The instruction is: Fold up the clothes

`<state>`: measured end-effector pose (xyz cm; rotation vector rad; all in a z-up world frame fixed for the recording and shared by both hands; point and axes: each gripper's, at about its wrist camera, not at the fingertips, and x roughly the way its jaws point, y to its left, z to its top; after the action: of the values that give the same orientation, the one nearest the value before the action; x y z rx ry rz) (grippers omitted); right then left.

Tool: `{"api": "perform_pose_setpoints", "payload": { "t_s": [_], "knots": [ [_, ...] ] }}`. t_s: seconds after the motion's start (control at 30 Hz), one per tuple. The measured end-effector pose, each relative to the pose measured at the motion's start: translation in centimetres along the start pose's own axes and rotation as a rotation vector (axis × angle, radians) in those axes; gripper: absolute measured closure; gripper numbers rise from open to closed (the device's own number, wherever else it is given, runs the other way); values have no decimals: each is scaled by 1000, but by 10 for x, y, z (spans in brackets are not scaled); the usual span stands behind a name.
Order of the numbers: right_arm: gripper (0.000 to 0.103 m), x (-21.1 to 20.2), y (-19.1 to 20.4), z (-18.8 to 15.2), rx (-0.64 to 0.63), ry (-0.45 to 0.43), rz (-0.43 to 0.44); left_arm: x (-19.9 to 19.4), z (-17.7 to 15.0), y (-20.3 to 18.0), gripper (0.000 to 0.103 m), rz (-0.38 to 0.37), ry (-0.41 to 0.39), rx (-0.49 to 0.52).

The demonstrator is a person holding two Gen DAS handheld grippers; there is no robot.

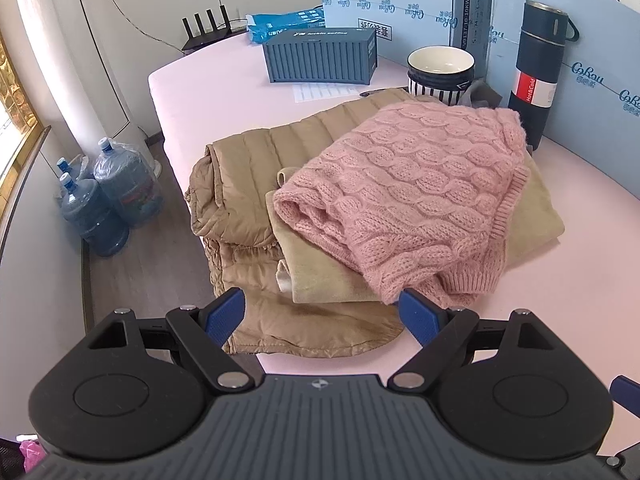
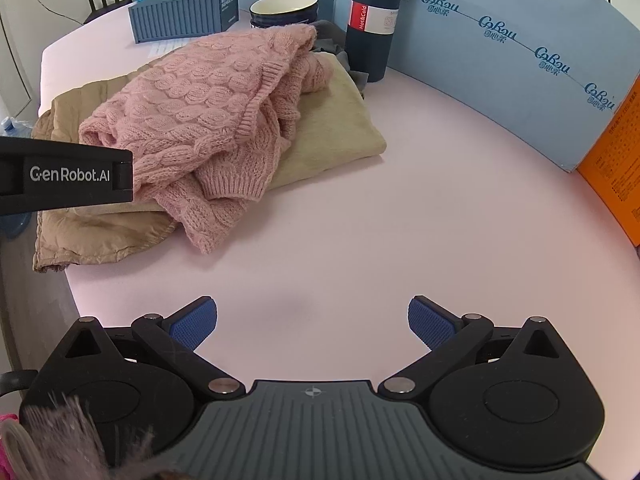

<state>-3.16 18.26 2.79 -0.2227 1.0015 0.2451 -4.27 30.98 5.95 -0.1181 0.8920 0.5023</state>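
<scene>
A folded pink cable-knit sweater (image 1: 416, 192) lies on top of a folded beige garment (image 1: 320, 272), which lies on a folded tan quilted jacket (image 1: 256, 168) on the pink table (image 1: 580, 272). My left gripper (image 1: 322, 312) is open and empty, just in front of the stack's near edge. In the right wrist view the sweater (image 2: 200, 112), the beige garment (image 2: 336, 128) and the jacket (image 2: 100, 236) sit at upper left. My right gripper (image 2: 312, 320) is open and empty over bare table, to the right of the stack. The left gripper's body (image 2: 68, 176) shows at the left edge.
Behind the stack stand a striped mug (image 1: 440, 76), a dark flask (image 1: 540, 68), a blue container-shaped box (image 1: 320, 56) and light blue cardboard panels (image 1: 580, 40). An orange box (image 2: 616, 168) is at the right. Water bottles (image 1: 108, 192) stand on the floor to the left of the table.
</scene>
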Motion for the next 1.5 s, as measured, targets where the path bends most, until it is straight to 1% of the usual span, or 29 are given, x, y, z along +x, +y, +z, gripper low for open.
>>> {"api": "perform_pose_setpoints", "payload": {
  "t_s": [0.53, 1.0, 1.3, 1.5],
  "knots": [
    [0, 11, -8, 6, 51, 23, -35, 19, 11, -11, 20, -45, 22, 27],
    [0, 17, -7, 3, 53, 50, -44, 22, -4, -19, 20, -50, 34, 33],
    [0, 18, -21, -13, 75, 86, -66, 20, -15, -28, 20, -69, 60, 27],
    [0, 15, -27, -17, 86, 85, -71, 19, -19, -34, 20, -79, 66, 30]
  ]
}}
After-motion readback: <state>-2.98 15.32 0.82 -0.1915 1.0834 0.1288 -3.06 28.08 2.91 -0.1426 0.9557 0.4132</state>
